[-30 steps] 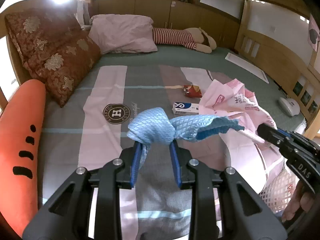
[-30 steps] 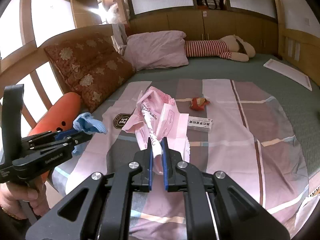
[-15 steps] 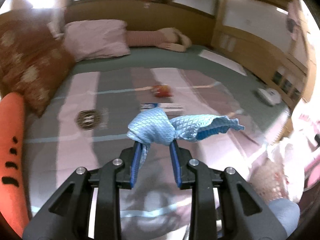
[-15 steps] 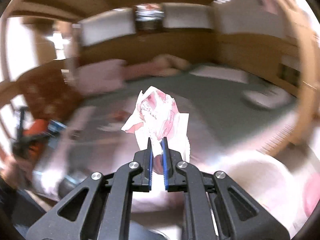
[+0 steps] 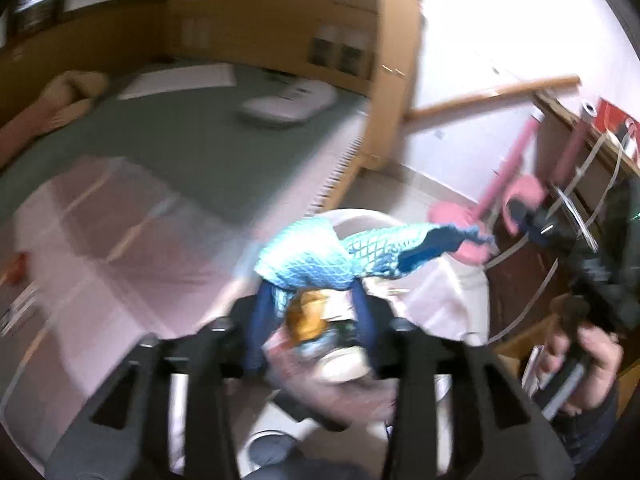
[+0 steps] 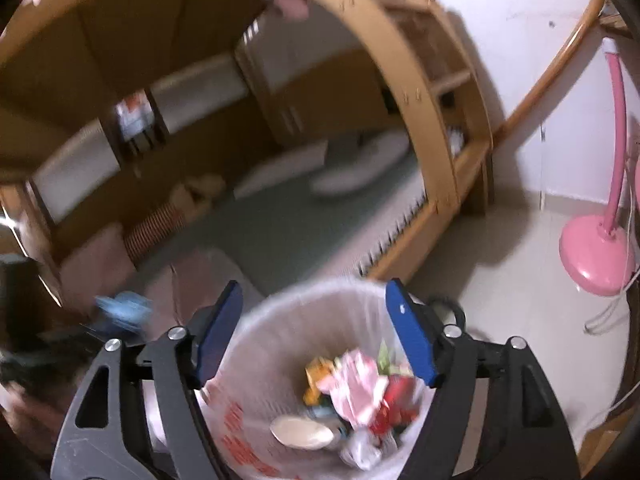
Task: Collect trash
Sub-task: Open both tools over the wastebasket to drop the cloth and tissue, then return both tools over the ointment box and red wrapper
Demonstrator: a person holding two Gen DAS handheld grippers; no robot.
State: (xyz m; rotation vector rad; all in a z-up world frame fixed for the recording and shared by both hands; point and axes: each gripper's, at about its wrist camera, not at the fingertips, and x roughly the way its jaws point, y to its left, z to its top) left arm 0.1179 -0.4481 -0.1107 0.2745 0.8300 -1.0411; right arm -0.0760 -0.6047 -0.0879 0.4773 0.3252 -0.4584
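Observation:
My left gripper (image 5: pixel 312 300) hovers over the white-lined trash bin (image 5: pixel 352 213), its jaws opening. The light blue cloth (image 5: pixel 308 260) still lies across the fingertips and drapes down the left finger, no longer pinched. In the right wrist view my right gripper (image 6: pixel 314 320) hangs over the same bin (image 6: pixel 248 360), jaws opening, nothing between its blue pads (image 6: pixel 408 340). The pink wrapper (image 6: pixel 356 384) lies in the bin among other trash. The blue cloth (image 6: pixel 124 306) shows blurred at the left.
The bed (image 5: pixel 160 160) with its wooden frame post (image 5: pixel 392 92) lies left of the bin. A pink fan stand (image 6: pixel 596 260) stands on the tiled floor to the right. A hand (image 5: pixel 580 352) holds the right gripper by a dark cabinet.
Both grippers swung from over the bed to above the bin. The right jaws opened and the pink wrapper dropped into the bin. The left jaws spread apart around the blue cloth.

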